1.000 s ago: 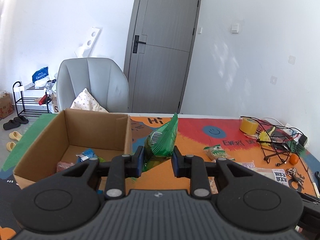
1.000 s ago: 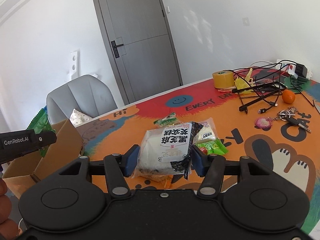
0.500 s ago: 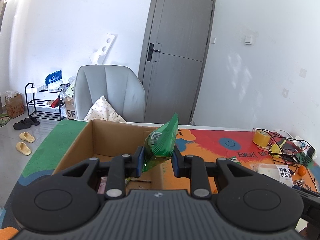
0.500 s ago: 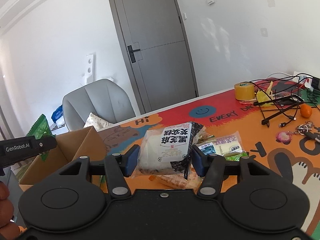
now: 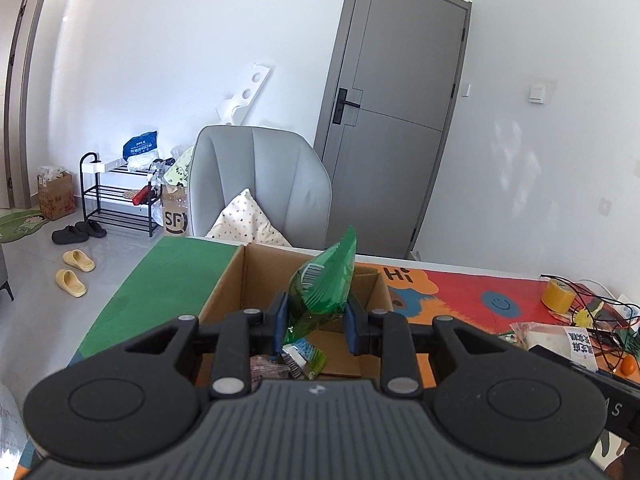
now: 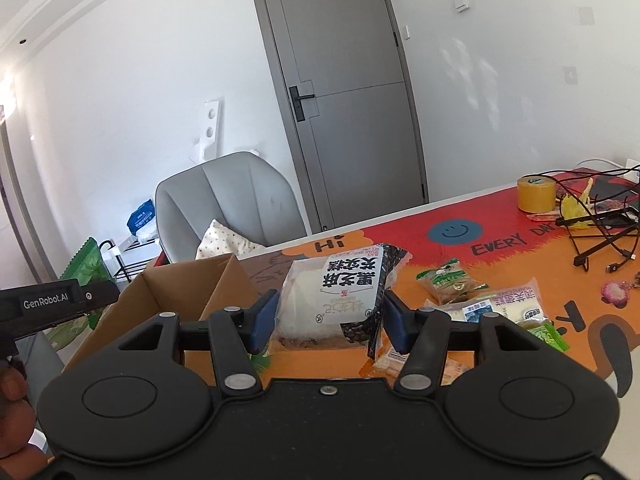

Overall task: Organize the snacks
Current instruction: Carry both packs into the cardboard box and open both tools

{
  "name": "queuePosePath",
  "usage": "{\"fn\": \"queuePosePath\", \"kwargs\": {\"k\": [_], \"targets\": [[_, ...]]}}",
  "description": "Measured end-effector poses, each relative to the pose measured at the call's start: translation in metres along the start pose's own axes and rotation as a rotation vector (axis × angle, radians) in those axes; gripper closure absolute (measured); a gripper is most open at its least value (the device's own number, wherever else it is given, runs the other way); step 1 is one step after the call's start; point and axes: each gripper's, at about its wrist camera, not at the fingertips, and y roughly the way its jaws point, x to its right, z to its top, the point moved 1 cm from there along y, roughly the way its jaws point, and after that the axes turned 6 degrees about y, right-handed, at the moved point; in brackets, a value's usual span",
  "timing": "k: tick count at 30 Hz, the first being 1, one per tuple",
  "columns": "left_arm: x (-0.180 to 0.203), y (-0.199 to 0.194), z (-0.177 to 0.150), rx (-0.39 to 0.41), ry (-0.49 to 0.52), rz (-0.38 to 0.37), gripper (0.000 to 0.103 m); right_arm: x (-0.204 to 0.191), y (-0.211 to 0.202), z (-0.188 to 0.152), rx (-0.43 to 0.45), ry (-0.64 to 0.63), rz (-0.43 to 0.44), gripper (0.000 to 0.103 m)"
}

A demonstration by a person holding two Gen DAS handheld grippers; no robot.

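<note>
My left gripper (image 5: 316, 322) is shut on a green snack bag (image 5: 324, 292) and holds it above the open cardboard box (image 5: 224, 292). Several snack packets (image 5: 300, 356) lie inside the box. My right gripper (image 6: 330, 320) is shut on a white and black snack pack (image 6: 340, 292) with Chinese lettering, held above the orange mat just right of the box (image 6: 132, 312). More snack packets (image 6: 448, 280) lie on the mat to the right. The left gripper's body (image 6: 52, 304) and the green bag (image 6: 86, 264) show at the left edge of the right wrist view.
A yellow tape roll (image 6: 536, 194), black cables (image 6: 600, 232), keys and an orange (image 5: 628, 366) lie at the table's right end. A grey chair (image 5: 260, 184) with a cushion stands behind the table. A shoe rack (image 5: 116, 200) is on the floor at left.
Both grippers have moved left toward the box. The left gripper with the green bag now hangs over the box opening. The right gripper has carried its pack closer to the box.
</note>
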Motion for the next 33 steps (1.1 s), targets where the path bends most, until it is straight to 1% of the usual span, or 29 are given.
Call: {"fn": "queuePosePath", "kwargs": {"k": [4,6,9,11,12,13,23,30,33], "targets": [[-0.008,0.011,0.0,-0.024,-0.017,0.004,0.076,-0.011,0.008,0.001,-0.01,-0.016,0.017,0.048],[-0.01,0.017,-0.002,-0.041,-0.025,-0.01,0.075,-0.016,0.012,0.002,-0.013,-0.022,0.024,0.048],[-0.012,0.023,-0.004,-0.062,-0.034,-0.037,0.07,-0.02,0.017,0.003,-0.018,-0.025,0.03,0.048],[-0.013,0.026,-0.005,-0.071,-0.033,-0.045,0.062,-0.022,0.02,0.003,-0.022,-0.026,0.031,0.048],[-0.015,0.028,-0.005,-0.07,-0.035,-0.039,0.057,-0.024,0.021,0.004,-0.024,-0.027,0.032,0.048],[-0.017,0.027,-0.004,-0.066,-0.037,-0.031,0.055,-0.026,0.022,0.004,-0.025,-0.03,0.033,0.048],[-0.048,0.02,-0.001,-0.054,-0.073,0.051,0.055,-0.05,0.036,0.008,-0.036,-0.048,0.075,0.048],[-0.071,0.014,0.002,-0.038,-0.104,0.107,0.046,-0.076,0.045,0.013,-0.05,-0.065,0.125,0.048],[-0.081,0.013,0.003,-0.037,-0.12,0.127,0.044,-0.088,0.049,0.013,-0.062,-0.074,0.15,0.048]]}}
